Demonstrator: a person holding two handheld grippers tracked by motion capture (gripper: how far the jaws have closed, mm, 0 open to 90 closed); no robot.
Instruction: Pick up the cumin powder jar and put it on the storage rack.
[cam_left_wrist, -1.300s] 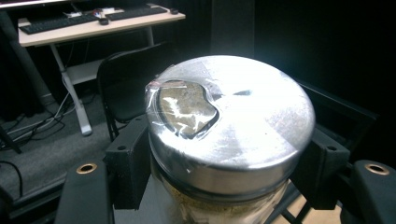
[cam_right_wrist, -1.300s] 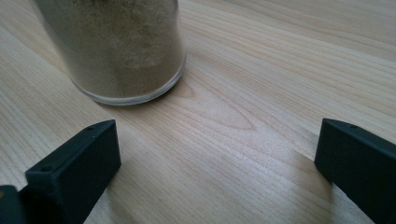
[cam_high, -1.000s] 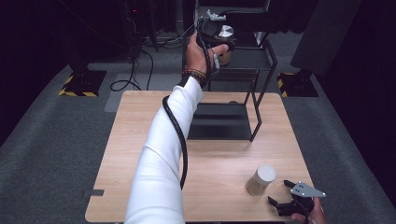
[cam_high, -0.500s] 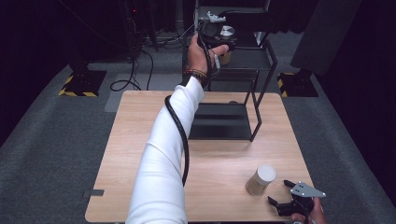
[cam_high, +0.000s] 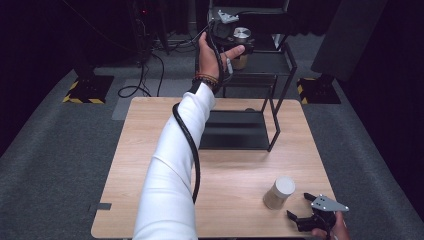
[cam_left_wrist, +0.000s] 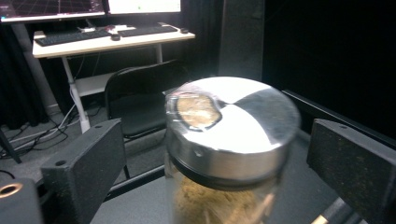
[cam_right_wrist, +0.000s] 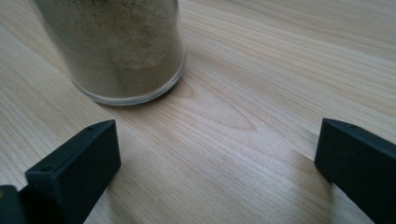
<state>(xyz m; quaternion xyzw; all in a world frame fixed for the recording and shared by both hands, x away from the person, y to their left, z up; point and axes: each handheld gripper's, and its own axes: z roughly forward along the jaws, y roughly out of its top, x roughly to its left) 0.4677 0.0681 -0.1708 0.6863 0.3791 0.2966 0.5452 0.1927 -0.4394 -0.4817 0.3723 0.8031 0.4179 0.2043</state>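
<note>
Two jars (cam_high: 241, 41) (cam_high: 279, 192), one rack (cam_high: 280, 65), one table (cam_high: 150, 165), two hand-held grippers (cam_high: 235, 50) (cam_high: 302, 207).

1. A wooden table (cam_high: 150, 150) stands on grey carpet (cam_high: 60, 165).
2. A black metal rack (cam_high: 272, 102) stands on the far half of the table, its flat base lying on the wood.
3. Black cables (cam_high: 142, 85) lie on the floor beyond the table.
4. Two yellow-and-black striped feet (cam_high: 82, 92) sit at the far left and far right.
5. A black chair (cam_left_wrist: 140, 100) stands before a white desk (cam_left_wrist: 93, 44) with a keyboard (cam_left_wrist: 70, 37) and monitors (cam_left_wrist: 140, 5).
</note>
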